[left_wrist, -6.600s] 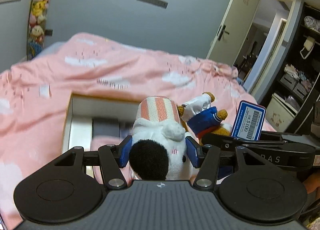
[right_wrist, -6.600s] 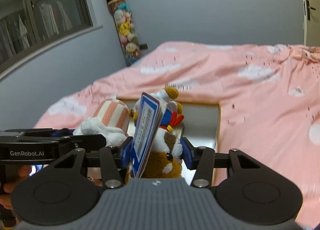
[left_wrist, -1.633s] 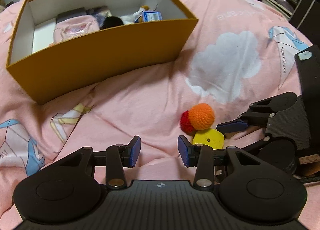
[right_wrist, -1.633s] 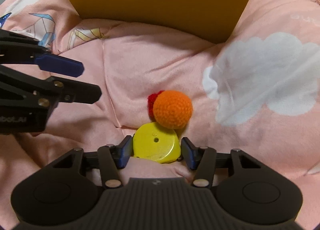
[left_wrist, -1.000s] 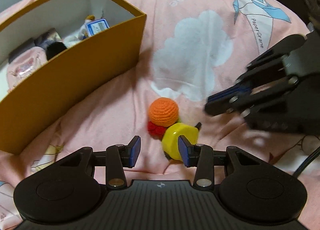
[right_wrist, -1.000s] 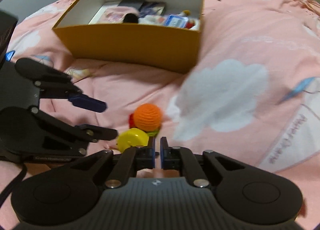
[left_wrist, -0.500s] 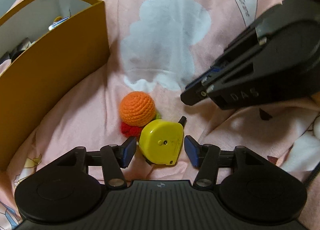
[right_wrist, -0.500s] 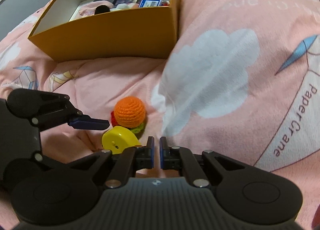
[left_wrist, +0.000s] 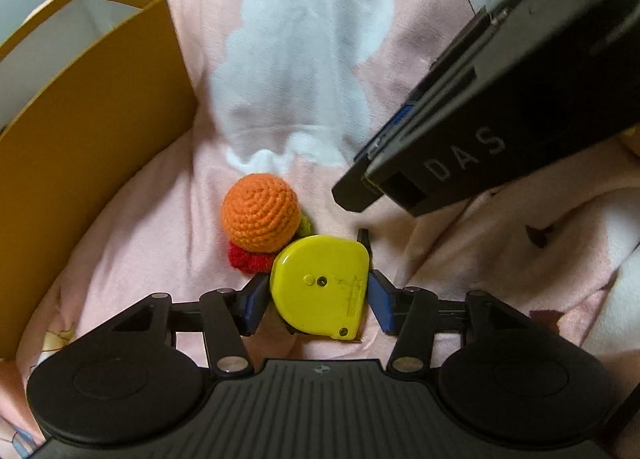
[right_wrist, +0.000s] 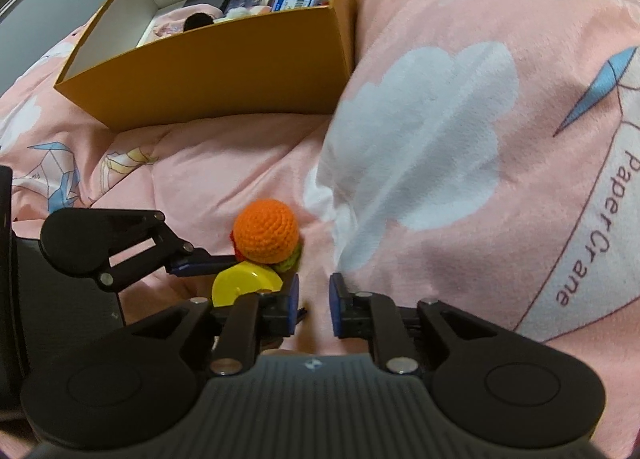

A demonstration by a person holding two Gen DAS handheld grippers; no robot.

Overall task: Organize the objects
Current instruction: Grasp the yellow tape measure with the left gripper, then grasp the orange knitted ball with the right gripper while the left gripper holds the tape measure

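Observation:
A yellow tape measure (left_wrist: 320,283) lies on the pink bedspread, between the blue pads of my left gripper (left_wrist: 318,299). Its jaws are closing, and both pads touch the case's sides. An orange crochet ball (left_wrist: 260,215) with red and green crochet bits under it rests against the tape's far side. My right gripper (right_wrist: 314,301) hovers just right of the tape measure (right_wrist: 244,279) and the ball (right_wrist: 266,231). Its jaws are opening a little, and only bedspread shows between them. In the left wrist view its black body (left_wrist: 460,163) hangs at the upper right.
An orange-yellow cardboard box (right_wrist: 220,71) stands on the bed beyond and to the left, also in the left wrist view (left_wrist: 80,139). It holds several things, among them plush toys, a blue tag card (right_wrist: 296,1) and dark flat boxes. Soft folded bedspread surrounds the toys.
My left gripper has slid forward so the tape measure sits deeper between its pads, which have drawn in. The right gripper's jaws, shut half a second ago, have parted slightly.

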